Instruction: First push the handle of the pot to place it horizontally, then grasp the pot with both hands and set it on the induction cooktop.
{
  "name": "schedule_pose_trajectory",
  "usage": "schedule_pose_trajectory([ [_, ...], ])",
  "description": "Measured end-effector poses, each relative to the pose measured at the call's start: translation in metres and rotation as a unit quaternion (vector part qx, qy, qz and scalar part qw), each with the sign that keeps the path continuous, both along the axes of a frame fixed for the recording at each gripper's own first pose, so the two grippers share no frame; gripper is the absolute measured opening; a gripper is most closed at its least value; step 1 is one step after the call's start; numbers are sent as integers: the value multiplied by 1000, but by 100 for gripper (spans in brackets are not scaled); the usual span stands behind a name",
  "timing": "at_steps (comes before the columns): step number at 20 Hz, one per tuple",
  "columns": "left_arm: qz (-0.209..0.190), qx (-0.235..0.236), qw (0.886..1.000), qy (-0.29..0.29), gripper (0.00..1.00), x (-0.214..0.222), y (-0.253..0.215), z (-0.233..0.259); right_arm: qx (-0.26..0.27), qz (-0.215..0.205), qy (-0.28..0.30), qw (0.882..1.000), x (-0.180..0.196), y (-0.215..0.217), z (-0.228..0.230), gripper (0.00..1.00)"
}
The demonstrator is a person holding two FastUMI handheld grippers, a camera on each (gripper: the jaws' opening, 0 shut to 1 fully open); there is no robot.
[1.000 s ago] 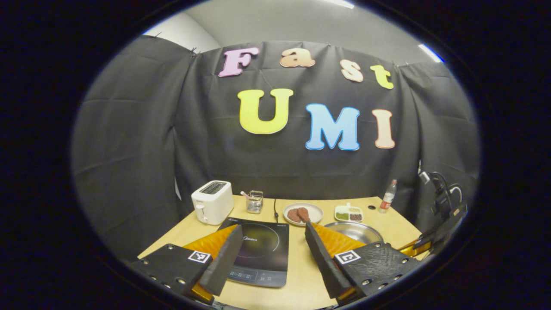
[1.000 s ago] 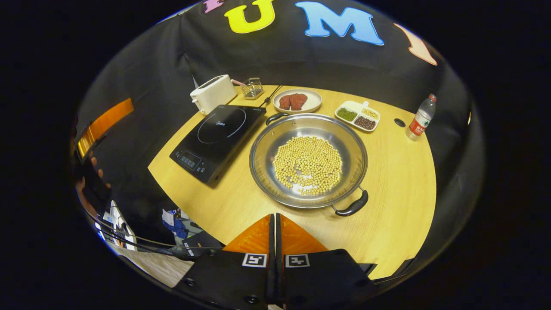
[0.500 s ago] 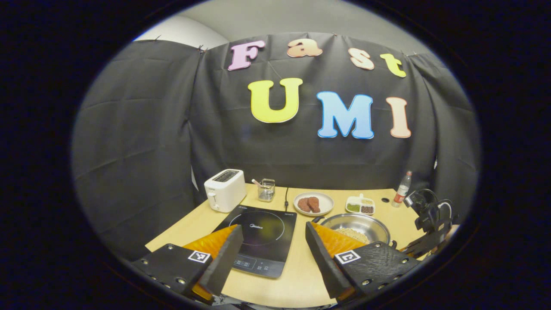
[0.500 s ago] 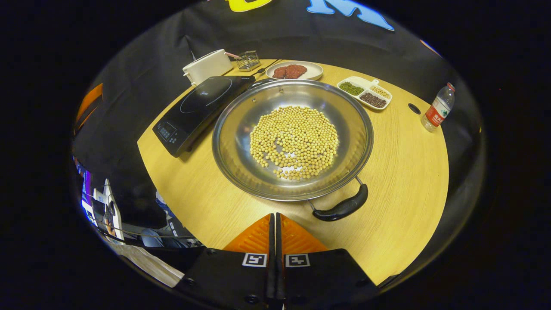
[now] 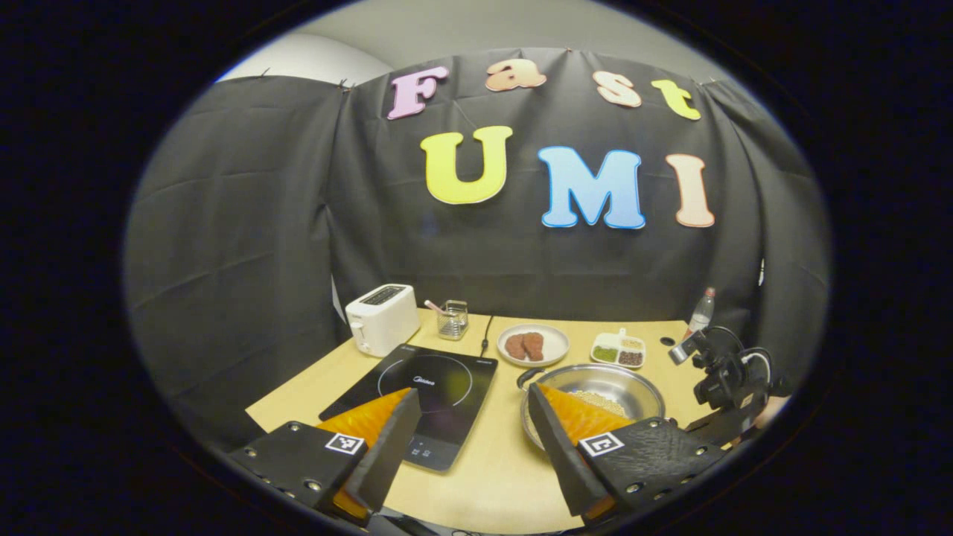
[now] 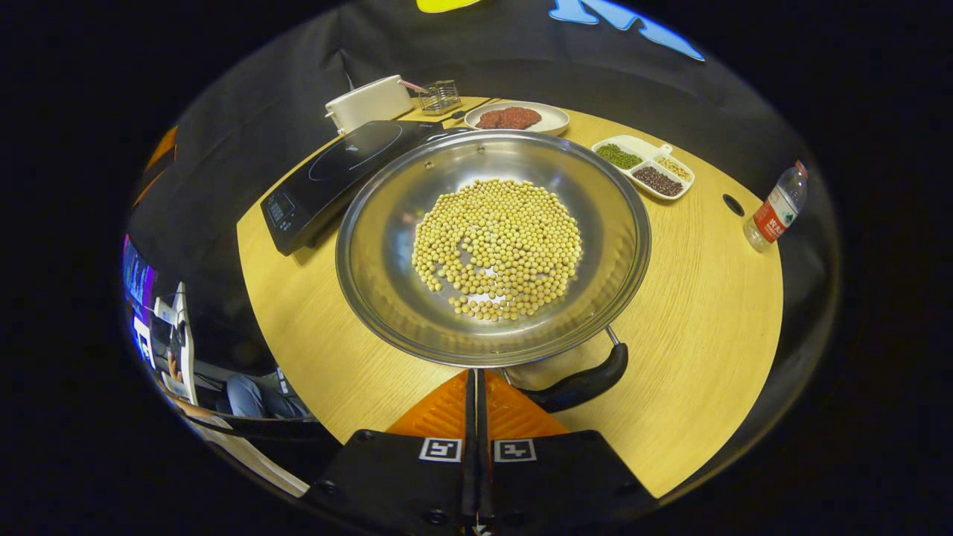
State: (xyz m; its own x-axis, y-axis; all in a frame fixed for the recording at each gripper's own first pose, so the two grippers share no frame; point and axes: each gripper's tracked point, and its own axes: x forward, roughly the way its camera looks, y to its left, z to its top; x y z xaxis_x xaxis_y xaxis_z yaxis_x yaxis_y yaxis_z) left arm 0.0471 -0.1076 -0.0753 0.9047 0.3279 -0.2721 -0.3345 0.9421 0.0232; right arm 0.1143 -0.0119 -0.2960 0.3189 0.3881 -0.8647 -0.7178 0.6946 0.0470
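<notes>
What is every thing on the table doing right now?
pot: on the table, beans inside
near handle: untouched, just ahead of the right gripper
induction cooktop: bare, beside the pot
right gripper: fingers shut
left gripper: fingers open, holding nothing
bottle: upright, capped

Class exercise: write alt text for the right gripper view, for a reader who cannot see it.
A steel pot of soybeans sits on a wooden table, its near handle just beyond the shut right gripper; an induction cooktop lies beside it.
</notes>
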Motion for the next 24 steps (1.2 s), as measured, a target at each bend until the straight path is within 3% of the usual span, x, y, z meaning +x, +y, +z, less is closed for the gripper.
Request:
schedule_pose_trajectory([
  [4,-18,-6,1000,0,85,12,-12,-9,-16,-2,-15,1000,15,-11,2,2],
  [6,-20,-8,1000,2,89,15,-10,-16,-18,-14,-15,1000,22,-16,0,2],
  [8,-12,-11,1000,3,93,14,-5,-19,-19,-25,-17,999,30,-22,1,2],
  [9,-7,-11,1000,2,85,13,-4,-19,-20,-28,-19,999,34,-25,2,2],
  [11,5,-13,1000,3,89,10,0,-21,-20,-35,-22,999,42,-31,2,2],
  [16,23,-16,1000,-3,85,5,6,-23,-15,-55,-25,998,52,-39,0,2],
  [17,23,-12,1000,-1,89,4,7,-23,-15,-59,-26,998,55,-40,0,2],
  [20,17,-8,1000,1,85,5,6,-24,-12,-72,-31,997,62,-44,2,2],
  [24,9,-7,1000,-6,89,12,4,-19,-8,-85,-44,995,74,-47,2,2],
])
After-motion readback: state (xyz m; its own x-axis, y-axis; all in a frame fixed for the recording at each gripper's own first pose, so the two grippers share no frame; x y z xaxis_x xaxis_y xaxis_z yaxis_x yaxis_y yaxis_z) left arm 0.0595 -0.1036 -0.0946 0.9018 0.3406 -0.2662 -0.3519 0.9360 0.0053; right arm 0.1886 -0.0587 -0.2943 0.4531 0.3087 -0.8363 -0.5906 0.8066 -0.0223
